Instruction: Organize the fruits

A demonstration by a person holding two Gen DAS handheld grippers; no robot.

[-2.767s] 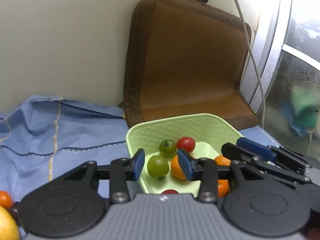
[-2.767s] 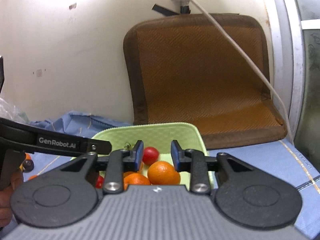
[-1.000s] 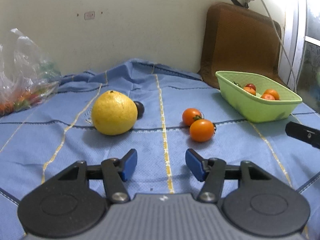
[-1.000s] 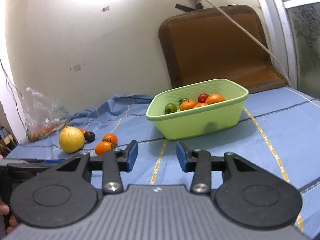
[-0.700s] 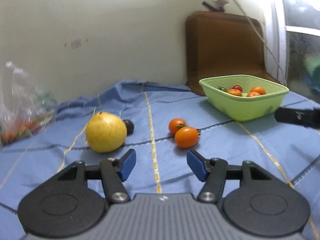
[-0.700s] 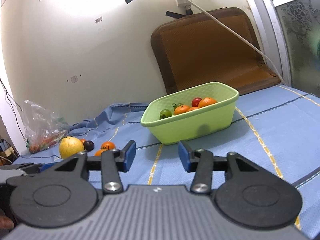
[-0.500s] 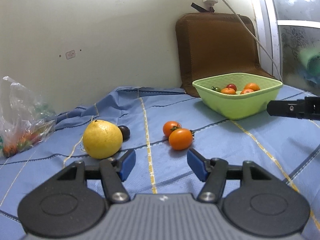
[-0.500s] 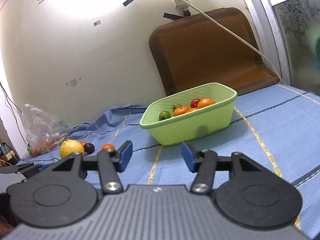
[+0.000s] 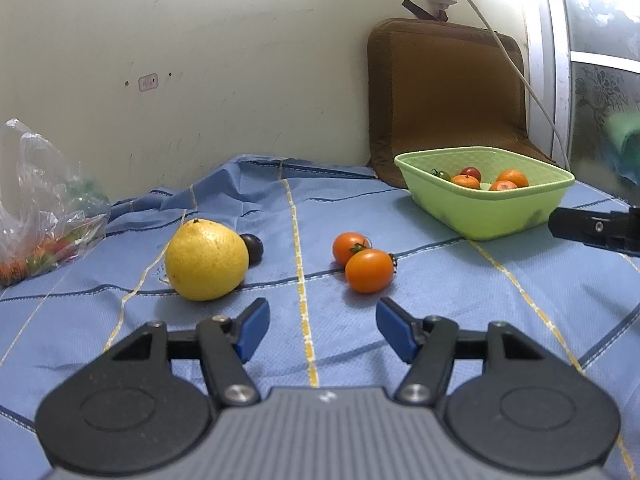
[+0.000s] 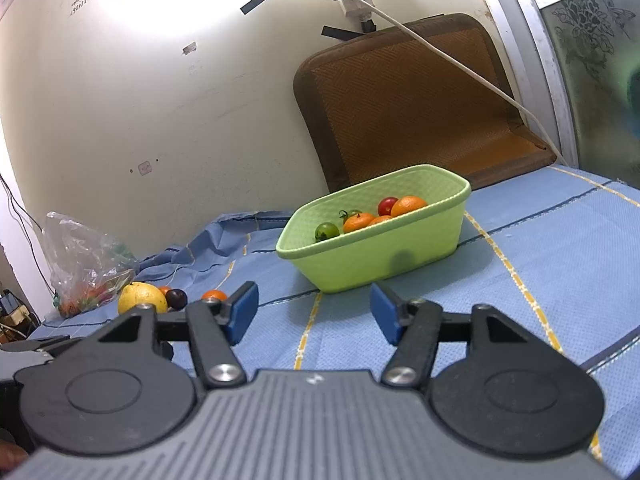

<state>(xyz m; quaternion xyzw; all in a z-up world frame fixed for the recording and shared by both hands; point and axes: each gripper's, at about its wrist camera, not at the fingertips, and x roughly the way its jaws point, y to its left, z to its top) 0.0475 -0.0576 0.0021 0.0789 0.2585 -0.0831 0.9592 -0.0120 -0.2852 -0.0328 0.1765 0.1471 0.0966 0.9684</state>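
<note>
A light green basket [image 9: 488, 216] [image 10: 372, 256] holds several small orange, red and green fruits. On the blue cloth lie a big yellow citrus [image 9: 206, 260] [image 10: 141, 297], a dark plum [image 9: 253, 247] [image 10: 176, 298] behind it, and two orange tomatoes [image 9: 369, 270], one partly hidden behind the other. My left gripper [image 9: 319, 330] hovers open just short of the tomatoes, nothing between its blue pads. My right gripper [image 10: 313, 312] is in front of the basket, its jaws opening and empty. Its tip shows at the right edge of the left wrist view [image 9: 592, 230].
A clear plastic bag [image 9: 40, 216] [image 10: 86, 264] of produce lies at the far left by the wall. A brown cushion [image 9: 448, 100] [image 10: 408, 96] leans on the wall behind the basket, with a white cable [image 10: 440, 52] hanging across it. A window frame stands at the right.
Both grippers came away from the basket, which kept the fruits. The left one swung to face the loose fruits on the cloth. Both pairs of jaws spread wider, the right more.
</note>
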